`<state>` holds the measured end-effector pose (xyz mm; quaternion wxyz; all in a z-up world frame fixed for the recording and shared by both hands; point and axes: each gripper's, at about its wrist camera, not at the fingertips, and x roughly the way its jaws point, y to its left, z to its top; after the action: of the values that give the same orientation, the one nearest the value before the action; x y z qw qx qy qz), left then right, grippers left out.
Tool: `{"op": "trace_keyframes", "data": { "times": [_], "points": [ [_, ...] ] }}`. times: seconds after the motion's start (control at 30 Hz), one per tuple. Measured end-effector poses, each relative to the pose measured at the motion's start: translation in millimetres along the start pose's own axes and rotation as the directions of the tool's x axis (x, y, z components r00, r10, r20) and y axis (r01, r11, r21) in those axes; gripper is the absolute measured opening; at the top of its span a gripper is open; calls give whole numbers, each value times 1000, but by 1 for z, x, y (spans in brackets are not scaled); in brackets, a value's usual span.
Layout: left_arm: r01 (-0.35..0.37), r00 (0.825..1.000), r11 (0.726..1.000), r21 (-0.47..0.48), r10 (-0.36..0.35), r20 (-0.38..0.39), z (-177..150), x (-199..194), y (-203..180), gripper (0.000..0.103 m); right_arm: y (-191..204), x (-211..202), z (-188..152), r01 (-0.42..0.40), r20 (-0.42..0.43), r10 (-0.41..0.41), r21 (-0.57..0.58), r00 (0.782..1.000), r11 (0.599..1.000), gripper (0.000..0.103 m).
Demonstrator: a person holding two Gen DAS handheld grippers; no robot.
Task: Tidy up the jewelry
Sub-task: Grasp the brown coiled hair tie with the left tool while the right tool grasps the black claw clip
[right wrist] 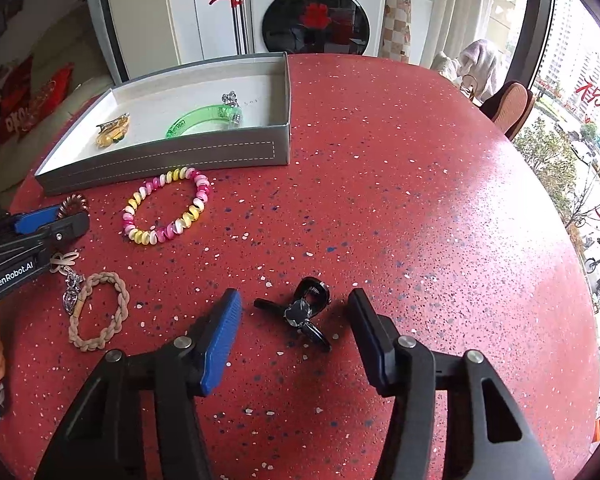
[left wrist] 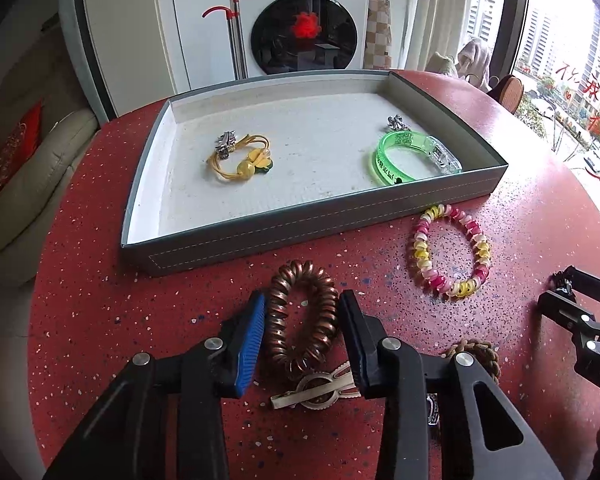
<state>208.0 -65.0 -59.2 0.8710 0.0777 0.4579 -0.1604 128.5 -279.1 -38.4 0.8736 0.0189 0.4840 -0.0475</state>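
Copper coil bracelet (left wrist: 302, 316) sits squeezed between left gripper (left wrist: 303, 320) pads

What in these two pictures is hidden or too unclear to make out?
- Left wrist view: the left hand-held gripper hides part of the braided cord bracelet and a silver charm.
- Left wrist view: whether its pads press the copper spiral hair tie is unclear.
- Right wrist view: the tray wall hides the green bangle's lower half.
- Right wrist view: the copper tie is mostly behind the left gripper.
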Motion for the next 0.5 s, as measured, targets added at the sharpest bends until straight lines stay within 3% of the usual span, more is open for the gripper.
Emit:
{"op": "trace_keyframes", "data": {
  "times": [0.1, 0.17, 0.33, 0.5],
  "points": [
    [-3, 1000, 1000, -2, 3, 3, 0, -1, 2, 47, 2, -1, 0, -6, -1, 6, -4, 1000, 1000, 51],
    [3, 1000, 1000, -13, -3, 4, -1, -2, 5, 42, 4, -3, -1, -3, 2, 3, -6, 1000, 1000, 40],
    [18, 1000, 999, -32, -18, 18, -4, -10, 12, 42, 4, -6, -3, -5, 11, 5, 3, 1000, 1000, 39],
    [58, 998, 996, -61, -57, 21, -11, -19, 20, 42, -1, -16, -3, -57, 24, 56, 35, 998, 998, 39]
  ]
}}
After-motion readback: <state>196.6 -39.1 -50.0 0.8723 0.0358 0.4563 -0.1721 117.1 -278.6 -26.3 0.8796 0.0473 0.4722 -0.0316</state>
